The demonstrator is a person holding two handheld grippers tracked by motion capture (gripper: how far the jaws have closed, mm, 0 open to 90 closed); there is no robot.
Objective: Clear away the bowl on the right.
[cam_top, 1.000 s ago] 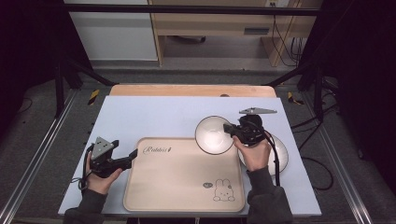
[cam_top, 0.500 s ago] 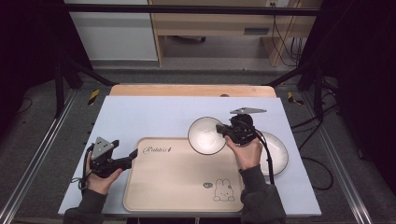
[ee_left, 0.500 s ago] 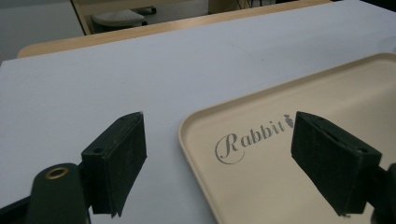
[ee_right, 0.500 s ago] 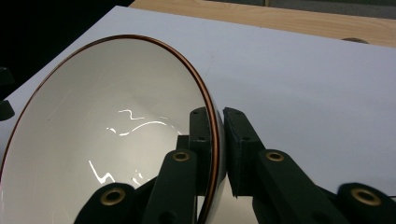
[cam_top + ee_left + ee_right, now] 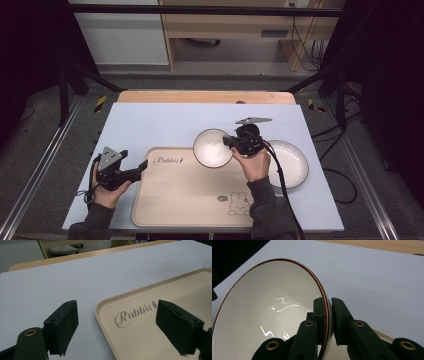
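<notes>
**Bowl in my grip, nearly over the tray**

My right gripper (image 5: 231, 142) pinches the rim of a white bowl (image 5: 212, 148), one jaw inside the wall and one outside, as the right gripper view shows closely. The bowl is glossy, round and deep, with a thin brown line along its lip (image 5: 322, 293), and light glints off its smooth inside. From above it hangs at the far right corner of the beige tray (image 5: 175, 200), which lies bare. I judge that setting it down is the step left. A shallow white plate (image 5: 292, 162) with a dark rim rests on the pale blue table cover (image 5: 150, 125), just beside my right hand. My left gripper (image 5: 139, 169) sits spread wide and empty at the tray's left edge; the tray is matte, round-cornered, printed with "Rabbit" (image 5: 133, 313) and a small bunny (image 5: 237, 205)
</notes>
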